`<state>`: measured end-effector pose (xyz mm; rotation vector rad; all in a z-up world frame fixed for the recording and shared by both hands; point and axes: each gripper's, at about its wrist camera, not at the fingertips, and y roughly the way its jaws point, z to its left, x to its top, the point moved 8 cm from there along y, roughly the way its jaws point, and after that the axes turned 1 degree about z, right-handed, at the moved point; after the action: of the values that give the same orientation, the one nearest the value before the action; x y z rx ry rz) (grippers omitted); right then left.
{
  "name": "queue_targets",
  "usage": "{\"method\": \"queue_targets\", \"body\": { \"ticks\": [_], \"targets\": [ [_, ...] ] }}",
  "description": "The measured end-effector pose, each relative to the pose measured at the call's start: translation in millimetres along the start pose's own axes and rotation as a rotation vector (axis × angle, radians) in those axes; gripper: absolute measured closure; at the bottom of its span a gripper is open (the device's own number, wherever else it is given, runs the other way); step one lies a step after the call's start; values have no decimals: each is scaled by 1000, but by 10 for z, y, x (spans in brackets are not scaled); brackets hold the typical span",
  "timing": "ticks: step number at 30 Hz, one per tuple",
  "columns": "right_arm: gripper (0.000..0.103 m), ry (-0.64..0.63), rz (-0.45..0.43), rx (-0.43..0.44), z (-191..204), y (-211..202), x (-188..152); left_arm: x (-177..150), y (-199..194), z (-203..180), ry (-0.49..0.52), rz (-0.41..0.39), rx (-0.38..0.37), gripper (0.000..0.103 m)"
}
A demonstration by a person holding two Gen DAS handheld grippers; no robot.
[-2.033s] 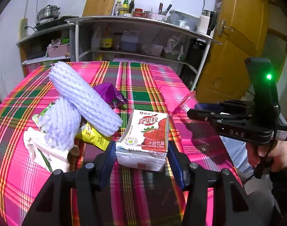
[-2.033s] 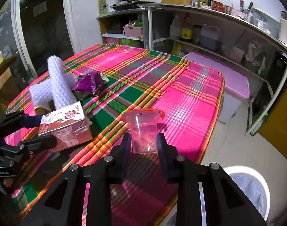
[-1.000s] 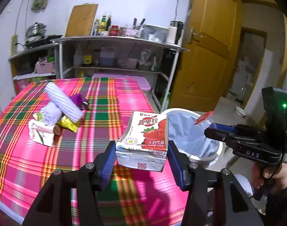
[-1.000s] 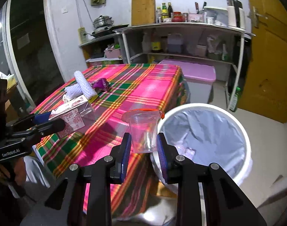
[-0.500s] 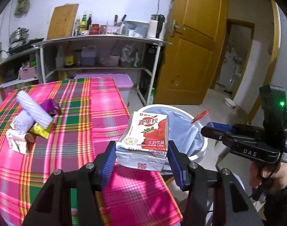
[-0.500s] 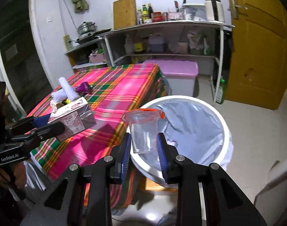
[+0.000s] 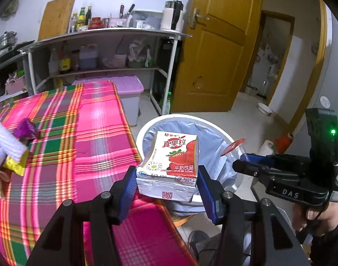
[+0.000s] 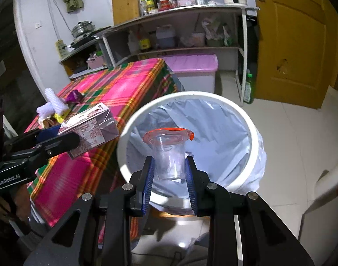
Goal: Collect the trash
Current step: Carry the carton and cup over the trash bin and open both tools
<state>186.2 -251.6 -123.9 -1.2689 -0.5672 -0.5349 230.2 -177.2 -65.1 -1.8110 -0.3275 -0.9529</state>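
Our left gripper (image 7: pixel 166 182) pinches the strawberry milk carton (image 7: pixel 170 166) at the bin's (image 8: pixel 246 119) table-side rim; our right gripper (image 8: pixel 169 173) clamps the clear cup (image 8: pixel 169 155) over its opening. We cannot see past the liner (image 8: pixel 213 128) to the bin's bottom.

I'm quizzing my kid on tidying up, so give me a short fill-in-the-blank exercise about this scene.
1. The left gripper holds a strawberry milk ____.
2. The right gripper grips a clear plastic ____ with an orange rim.
3. The round white bin is lined with a pale plastic ____.

Missing words: carton; cup; bag
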Motion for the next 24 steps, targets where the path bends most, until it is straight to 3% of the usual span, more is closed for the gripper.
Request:
{"method": "queue_targets", "body": {
  "ticks": [13,17,24],
  "targets": [
    [73,24,56,-23,-195,223,-61,-16,514,-36,-27,95,-22,49],
    [60,21,47,-26,-194,202,-44,-23,521,-22,-46,96,-28,49],
    [60,18,18,-13,-122,64,-6,37,308,44,-66,47,-27,49]
  ]
}}
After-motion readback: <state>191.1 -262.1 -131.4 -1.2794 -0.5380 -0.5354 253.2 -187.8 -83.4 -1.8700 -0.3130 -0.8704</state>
